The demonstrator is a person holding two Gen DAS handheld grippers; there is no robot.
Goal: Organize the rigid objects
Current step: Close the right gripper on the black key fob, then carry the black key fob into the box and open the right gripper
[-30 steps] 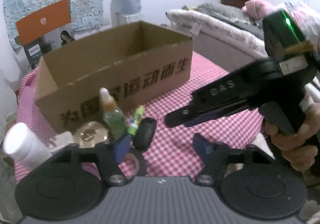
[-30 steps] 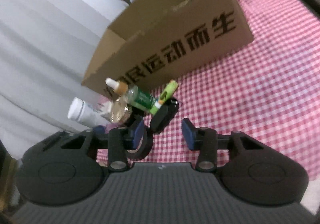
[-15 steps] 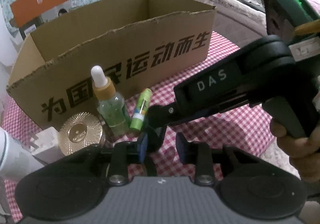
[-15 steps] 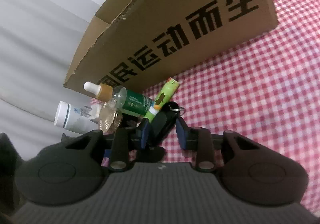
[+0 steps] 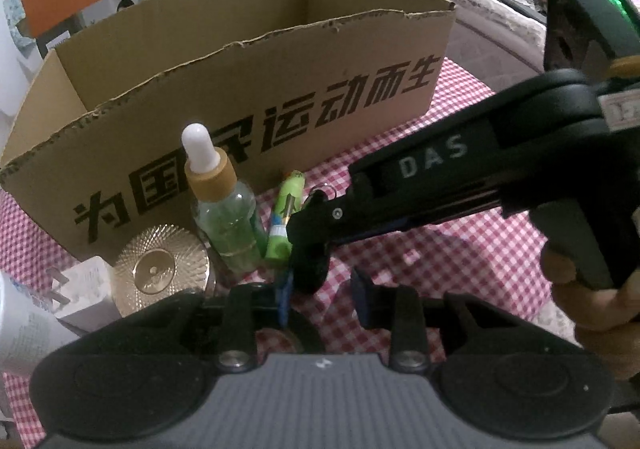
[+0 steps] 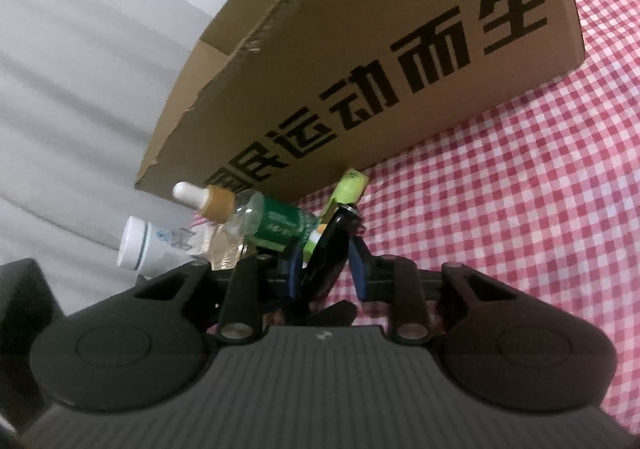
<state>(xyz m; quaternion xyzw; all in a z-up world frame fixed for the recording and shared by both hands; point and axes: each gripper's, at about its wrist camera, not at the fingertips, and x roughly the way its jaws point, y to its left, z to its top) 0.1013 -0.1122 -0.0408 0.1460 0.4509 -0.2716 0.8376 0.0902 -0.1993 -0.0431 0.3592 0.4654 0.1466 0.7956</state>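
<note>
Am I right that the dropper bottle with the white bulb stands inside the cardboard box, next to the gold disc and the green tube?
Not quite: the dropper bottle stands outside the cardboard box, in front of its printed wall, as the left wrist view shows. It is indeed next to the gold disc and the green tube.

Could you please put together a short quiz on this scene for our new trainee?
1. True or false: the dropper bottle lies inside the cardboard box.
2. What sits between the fingers of the right gripper? A) gold lid B) black key fob C) white plug
3. Which item lies between the dropper bottle and the black key fob?

Key
1. False: it stands upright on the checked cloth, in front of the cardboard box.
2. B; the jaws are closing on it.
3. The green tube.
</note>
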